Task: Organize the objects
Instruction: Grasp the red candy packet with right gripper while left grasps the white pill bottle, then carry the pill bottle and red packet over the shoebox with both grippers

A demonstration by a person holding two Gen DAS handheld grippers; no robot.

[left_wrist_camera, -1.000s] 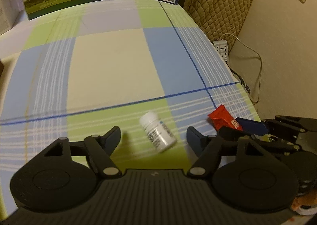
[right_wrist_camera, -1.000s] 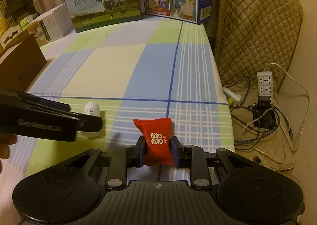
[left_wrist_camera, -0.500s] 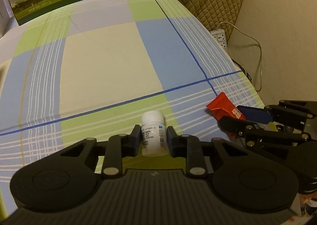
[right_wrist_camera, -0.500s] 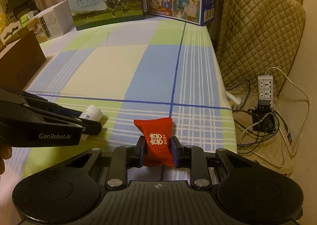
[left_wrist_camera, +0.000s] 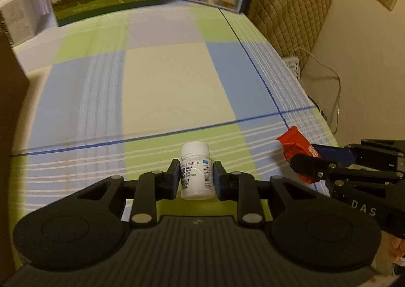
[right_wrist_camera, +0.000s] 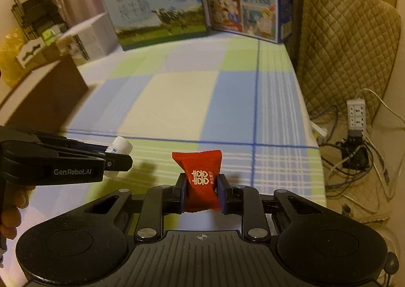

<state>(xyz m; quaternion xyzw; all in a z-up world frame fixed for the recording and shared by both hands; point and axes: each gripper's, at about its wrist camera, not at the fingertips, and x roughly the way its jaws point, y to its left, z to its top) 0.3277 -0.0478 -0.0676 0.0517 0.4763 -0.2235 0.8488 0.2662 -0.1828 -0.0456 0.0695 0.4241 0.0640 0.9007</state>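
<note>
A small white pill bottle (left_wrist_camera: 195, 170) with a printed label sits between the pads of my left gripper (left_wrist_camera: 196, 179), which is shut on it just above the checked tablecloth (left_wrist_camera: 167, 89). The bottle's cap (right_wrist_camera: 122, 145) also shows in the right wrist view, past the left gripper's black fingers (right_wrist_camera: 111, 160). My right gripper (right_wrist_camera: 201, 189) is shut on a red candy packet (right_wrist_camera: 200, 178) with white characters. That packet (left_wrist_camera: 295, 142) appears at the right of the left wrist view, held in the right gripper's fingers (left_wrist_camera: 319, 163).
A brown cardboard box (right_wrist_camera: 43, 94) stands at the left of the table. Two milk cartons (right_wrist_camera: 157, 23) (right_wrist_camera: 243, 1) and a white box (right_wrist_camera: 86, 36) line the far edge. A quilted chair cover (right_wrist_camera: 341, 41) and a power strip (right_wrist_camera: 355, 117) with cables lie to the right.
My left gripper closed on the white bottle, which had lain loose between open fingers, and lifted it. The right gripper rose a little with the red packet still held.
</note>
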